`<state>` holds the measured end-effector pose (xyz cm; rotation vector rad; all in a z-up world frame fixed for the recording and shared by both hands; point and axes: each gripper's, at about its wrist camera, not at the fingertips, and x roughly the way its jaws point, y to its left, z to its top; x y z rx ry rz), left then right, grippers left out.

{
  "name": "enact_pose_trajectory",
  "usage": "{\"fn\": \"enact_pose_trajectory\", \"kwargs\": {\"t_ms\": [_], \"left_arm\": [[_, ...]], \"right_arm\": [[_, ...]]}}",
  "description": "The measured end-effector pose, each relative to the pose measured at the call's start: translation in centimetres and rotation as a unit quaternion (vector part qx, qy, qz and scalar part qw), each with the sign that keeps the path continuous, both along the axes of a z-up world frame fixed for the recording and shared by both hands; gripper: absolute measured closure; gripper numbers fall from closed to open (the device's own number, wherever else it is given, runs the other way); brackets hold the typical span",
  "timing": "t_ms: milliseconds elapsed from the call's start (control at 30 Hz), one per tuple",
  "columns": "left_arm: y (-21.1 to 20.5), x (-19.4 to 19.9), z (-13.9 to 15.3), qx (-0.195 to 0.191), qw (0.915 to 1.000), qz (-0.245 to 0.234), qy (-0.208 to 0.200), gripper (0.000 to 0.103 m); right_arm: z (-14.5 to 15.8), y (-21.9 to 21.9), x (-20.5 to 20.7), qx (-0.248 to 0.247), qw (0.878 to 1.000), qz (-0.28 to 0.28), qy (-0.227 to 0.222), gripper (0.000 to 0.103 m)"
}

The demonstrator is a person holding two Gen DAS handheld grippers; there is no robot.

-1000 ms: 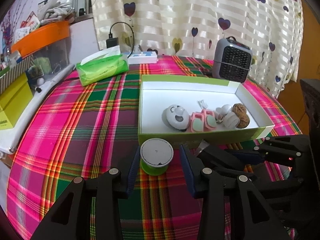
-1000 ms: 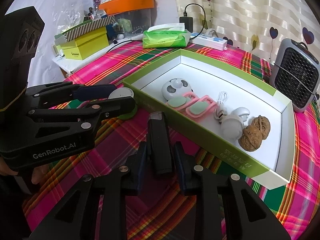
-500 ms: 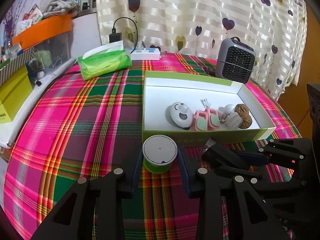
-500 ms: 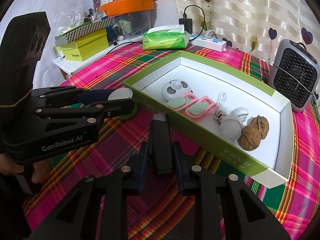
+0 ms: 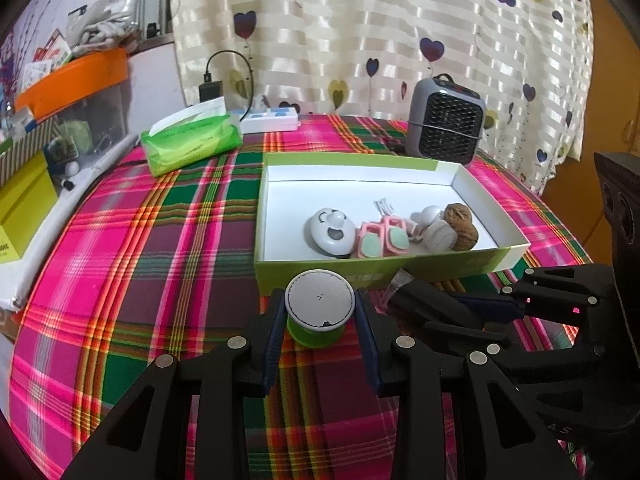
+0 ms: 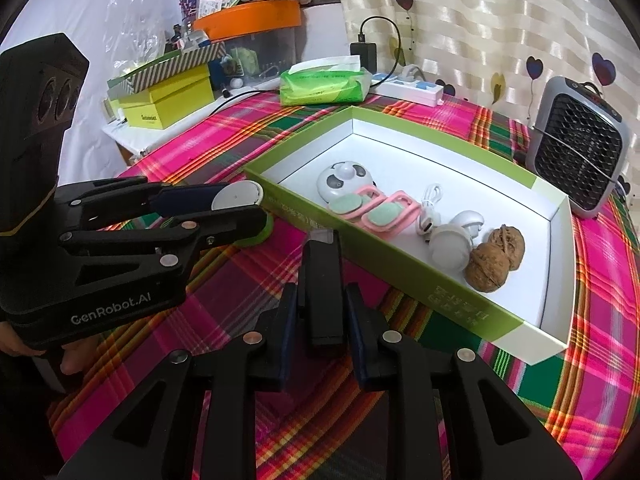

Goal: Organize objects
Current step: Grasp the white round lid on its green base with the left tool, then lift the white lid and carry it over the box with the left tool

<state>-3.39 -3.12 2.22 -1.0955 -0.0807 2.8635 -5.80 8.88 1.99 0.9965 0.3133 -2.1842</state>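
My left gripper (image 5: 320, 312) is shut on a small green spool with a white round top (image 5: 320, 305), held just in front of the green box's near wall (image 5: 460, 270). It also shows in the right wrist view (image 6: 239, 200). My right gripper (image 6: 322, 312) is shut on a black bar-shaped object (image 6: 322, 280) with a clear tip, to the right of the left gripper and close to the box wall (image 6: 400, 276). The white-lined box holds a panda-face gadget (image 5: 330, 232), pink clips (image 5: 382, 240), a white cable and earbud case (image 6: 450, 240) and two walnuts (image 6: 496, 264).
A grey mini heater (image 5: 444, 122) stands behind the box. A green tissue pack (image 5: 192, 142) and a white power strip (image 5: 270, 120) lie at the table's back. Yellow boxes (image 6: 168, 100) and an orange-lidded bin (image 6: 248, 20) stand off the left edge. Plaid cloth (image 5: 140, 260) covers the table.
The left gripper's jaws have closed in onto the spool and lifted slightly toward the box. The right gripper has kept its hold on the black object and hardly moved.
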Motion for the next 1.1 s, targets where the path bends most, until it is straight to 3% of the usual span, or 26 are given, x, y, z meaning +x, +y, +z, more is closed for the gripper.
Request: {"fn": "enact_pose_trajectory", "kwargs": {"t_ms": [567, 1100], "left_arm": [[1.9, 1.1, 0.8, -0.015, 0.9996, -0.020, 0.010, 0.072], [3.7, 3.3, 1.6, 0.003, 0.9995, -0.030, 0.014, 0.072]], "right_arm": [[0.7, 1.6, 1.4, -0.023, 1.000, -0.021, 0.006, 0.079], [1.6, 3.7, 3.6, -0.048, 0.998, -0.036, 0.016, 0.079]]}}
